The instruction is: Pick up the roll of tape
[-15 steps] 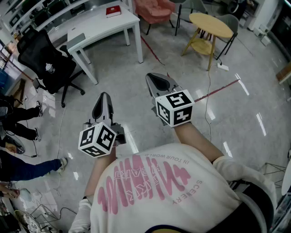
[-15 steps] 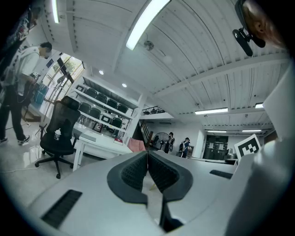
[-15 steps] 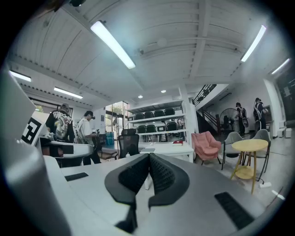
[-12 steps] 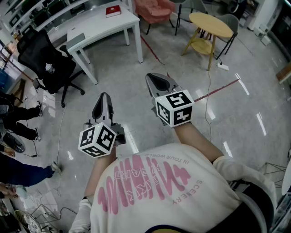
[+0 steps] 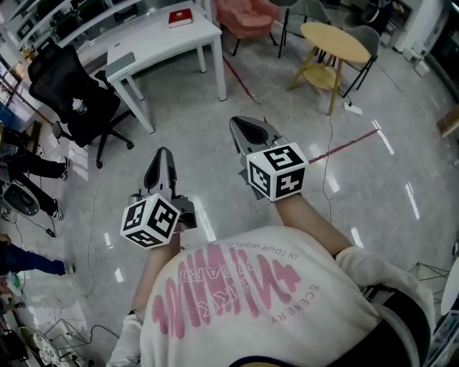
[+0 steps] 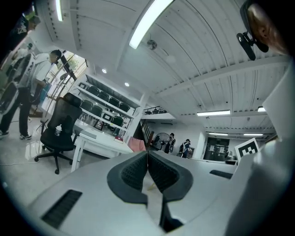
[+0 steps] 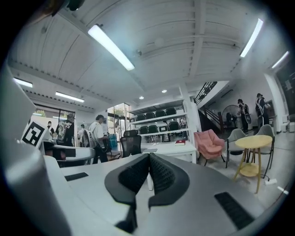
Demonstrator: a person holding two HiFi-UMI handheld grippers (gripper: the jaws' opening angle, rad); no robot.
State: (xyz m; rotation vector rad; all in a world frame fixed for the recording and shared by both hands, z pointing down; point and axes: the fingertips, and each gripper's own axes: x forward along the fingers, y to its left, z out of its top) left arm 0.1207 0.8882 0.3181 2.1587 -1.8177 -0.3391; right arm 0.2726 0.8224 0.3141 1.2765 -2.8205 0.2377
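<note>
No roll of tape shows in any view. In the head view I hold both grippers level in front of my chest, above the grey floor. My left gripper (image 5: 161, 159) is shut with nothing in it, its jaws pressed together in the left gripper view (image 6: 147, 159). My right gripper (image 5: 247, 129) is also shut and empty, its black pads meeting in the right gripper view (image 7: 149, 161). Both point toward a white table (image 5: 154, 43) that carries a red book (image 5: 179, 17).
A black office chair (image 5: 72, 97) stands left of the white table. A pink armchair (image 5: 244, 16) and a round yellow table (image 5: 333, 39) with a lower shelf stand at the far right. Cables cross the floor. People (image 5: 29, 168) stand at the left edge.
The grippers have kept still. The people at the left edge have shifted: a leg and a foot there have moved further left.
</note>
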